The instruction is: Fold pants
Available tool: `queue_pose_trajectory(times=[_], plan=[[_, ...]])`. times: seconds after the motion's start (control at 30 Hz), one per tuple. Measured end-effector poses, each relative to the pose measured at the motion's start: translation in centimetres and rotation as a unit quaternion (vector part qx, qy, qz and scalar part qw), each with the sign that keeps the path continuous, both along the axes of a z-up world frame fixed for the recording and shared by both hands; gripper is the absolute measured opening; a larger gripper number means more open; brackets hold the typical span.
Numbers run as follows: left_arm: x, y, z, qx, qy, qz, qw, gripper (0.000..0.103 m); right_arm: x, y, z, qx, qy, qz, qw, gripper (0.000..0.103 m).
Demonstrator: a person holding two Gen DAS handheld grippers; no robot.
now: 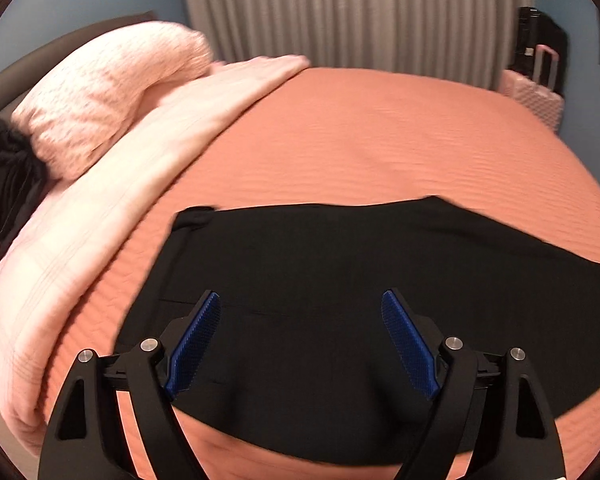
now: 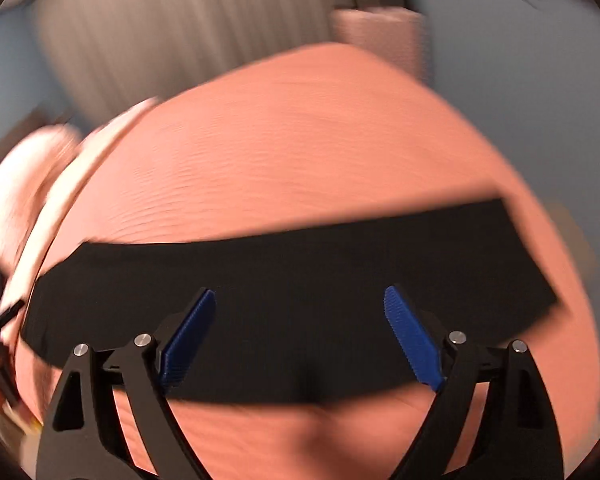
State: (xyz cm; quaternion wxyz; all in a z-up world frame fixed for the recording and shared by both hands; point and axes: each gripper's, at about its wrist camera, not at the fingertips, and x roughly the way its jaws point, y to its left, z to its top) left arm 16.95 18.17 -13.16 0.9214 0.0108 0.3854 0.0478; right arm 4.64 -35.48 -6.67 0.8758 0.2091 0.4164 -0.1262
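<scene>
Black pants (image 1: 340, 280) lie flat on the orange bedspread (image 1: 380, 140); left gripper (image 1: 300, 300) and right gripper (image 2: 300, 296) both hang above them, jaws apart, empty; soft, limp cloth, probably light; best pinched at hem or waistband corners.

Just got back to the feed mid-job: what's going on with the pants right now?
A person is working with a handheld gripper in each hand over a bed with an orange bedspread. The black pants lie flat on it as a long band. Both the left gripper and the right gripper hang above the fabric with jaws wide open and nothing between the pads, so neither holds the pants. A pink pillow sits at the far left. The right wrist view is motion-blurred.
</scene>
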Motion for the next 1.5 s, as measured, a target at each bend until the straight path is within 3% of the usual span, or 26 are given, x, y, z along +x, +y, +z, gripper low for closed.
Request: queue_pose_trajectory(times=[0.13,0.23,0.37,0.47,0.57,0.83,0.87,0.93,0.97,1.0,1.17,1.3,1.4,1.5], plan=[[-1.7,-7.9,0.3,-0.052,0.005,-0.066,0.9964,0.081,-6.3,-6.7,-3.1,0.074,0.011,-0.092,0.993,0.085],[-3.2,-13.7,0.2,-0.051,0.014,-0.107,0.9929,0.082,-8.1,-9.4,-4.6,0.099,0.002,-0.091,0.991,0.085],[-4.4,-19.2,-0.7,-0.054,0.043,-0.139,0.9879,0.082,-5.8,-8.0,-6.8,0.133,-0.026,-0.077,0.988,0.084],[-4.6,-21.1,-1.7,-0.054,0.066,-0.144,0.9859,0.082,-3.2,-6.9,-7.6,0.158,-0.069,-0.087,0.981,0.084],[-4.1,-21.1,-2.2,-0.06,0.079,-0.142,0.9848,0.082,-0.8,-8.4,-8.8,0.203,-0.113,-0.098,0.968,0.082],[-3.6,-21.2,-2.3,-0.033,0.073,-0.123,0.9892,0.082,2.5,-10.0,-9.2,0.247,-0.159,-0.096,0.951,0.08],[-3.5,-21.1,-2.2,-0.032,0.073,-0.12,0.9896,0.082,2.7,-10.1,-9.4,0.257,-0.17,-0.095,0.947,0.075],[-3.9,-20.7,-2.2,-0.028,0.074,-0.116,0.9901,0.082,3.9,-10.8,-11.0,0.304,-0.175,-0.111,0.93,0.029],[-4.0,-20.7,-2.3,-0.024,0.075,-0.116,0.9901,0.082,3.9,-10.9,-11.7,0.321,-0.171,-0.123,0.923,0.021],[-4.1,-20.8,-2.4,-0.021,0.077,-0.116,0.99,0.082,4.4,-10.9,-12.1,0.317,-0.164,-0.129,0.925,0.008],[-4.4,-20.0,-2.4,-0.011,0.079,-0.11,0.9908,0.082,5.6,-8.9,-8.3,0.239,-0.156,-0.108,0.952,0.007],[-4.6,-18.2,-2.3,-0.029,0.075,-0.094,0.9923,0.082,8.6,-4.0,-1.3,0.153,-0.161,-0.019,0.975,0.006],[-5.2,-16.4,-1.9,-0.044,0.068,-0.081,0.9934,0.082,11.8,2.1,3.0,0.116,-0.163,0.074,0.977,0.006],[-6.0,-14.0,-1.5,-0.056,0.06,-0.067,0.9944,0.082,14.9,9.7,5.1,0.09,-0.156,0.173,0.968,0.006]])
